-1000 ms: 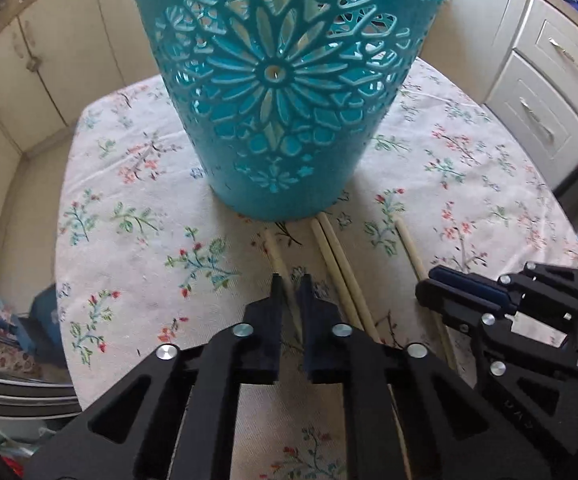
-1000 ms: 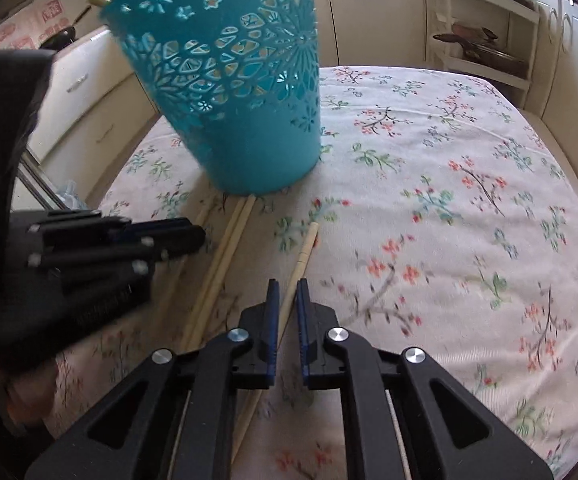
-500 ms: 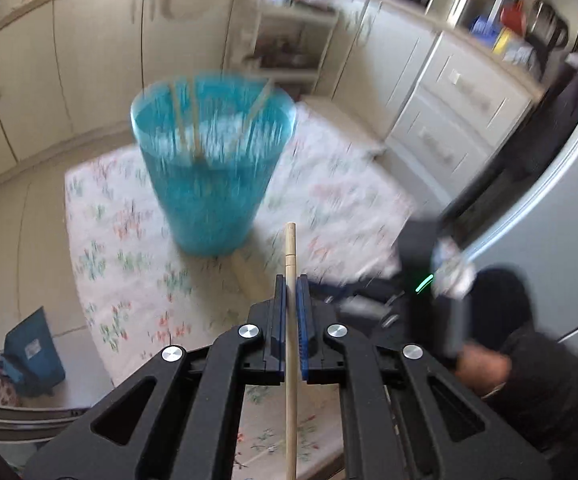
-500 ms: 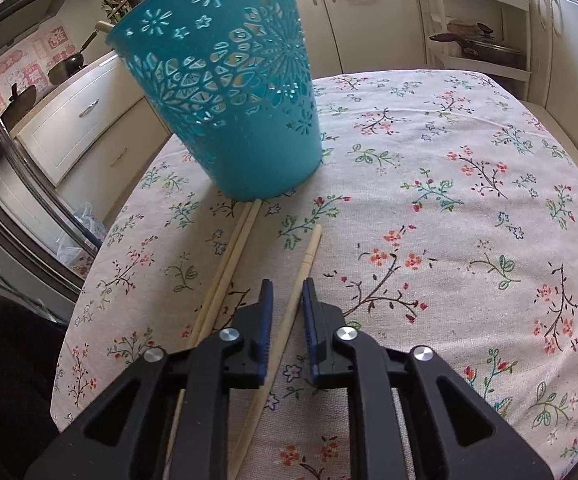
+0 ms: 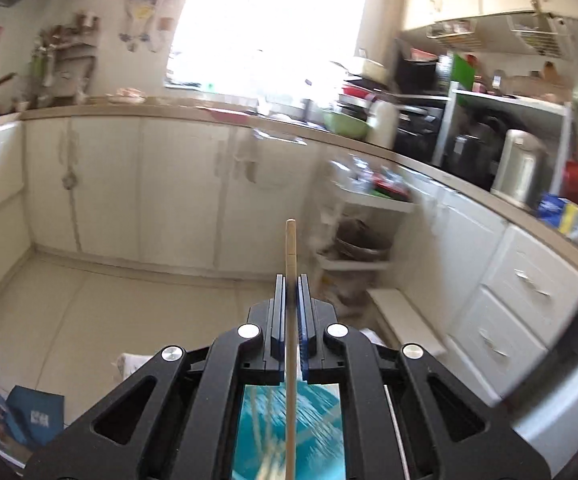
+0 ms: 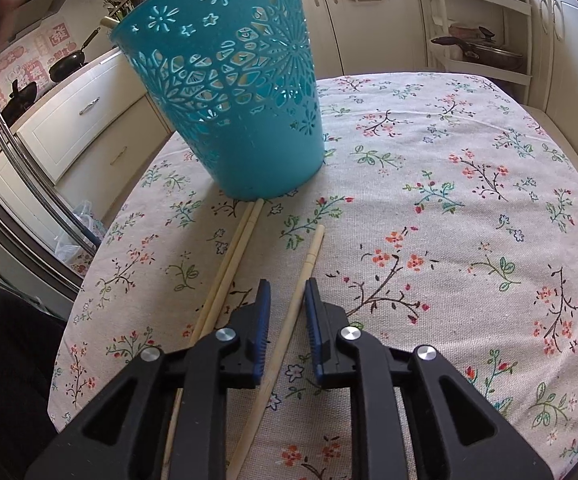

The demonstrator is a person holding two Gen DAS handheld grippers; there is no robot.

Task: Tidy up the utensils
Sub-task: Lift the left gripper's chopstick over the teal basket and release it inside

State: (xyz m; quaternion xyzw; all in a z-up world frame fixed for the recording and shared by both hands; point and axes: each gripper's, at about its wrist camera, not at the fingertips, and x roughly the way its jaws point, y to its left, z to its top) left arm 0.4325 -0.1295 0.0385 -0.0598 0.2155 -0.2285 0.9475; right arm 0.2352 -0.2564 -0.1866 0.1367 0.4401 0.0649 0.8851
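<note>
Here, the floral tablecloth (image 6: pixel 469 184) fills the right wrist view, and the teal cutout basket (image 6: pixel 233 92) stands on it toward 11 o'clock. A pair of chopsticks (image 6: pixel 233 256) lies side by side, far tips at the basket's base. The right gripper (image 6: pixel 287 284) is parted, its pads either side of a single chopstick (image 6: pixel 309 260) lying flat. The left gripper (image 5: pixel 291 280) is clamped on another chopstick (image 5: pixel 290 248), which points to 12 o'clock, above a blurred teal basket (image 5: pixel 317 432) at 6 o'clock.
</note>
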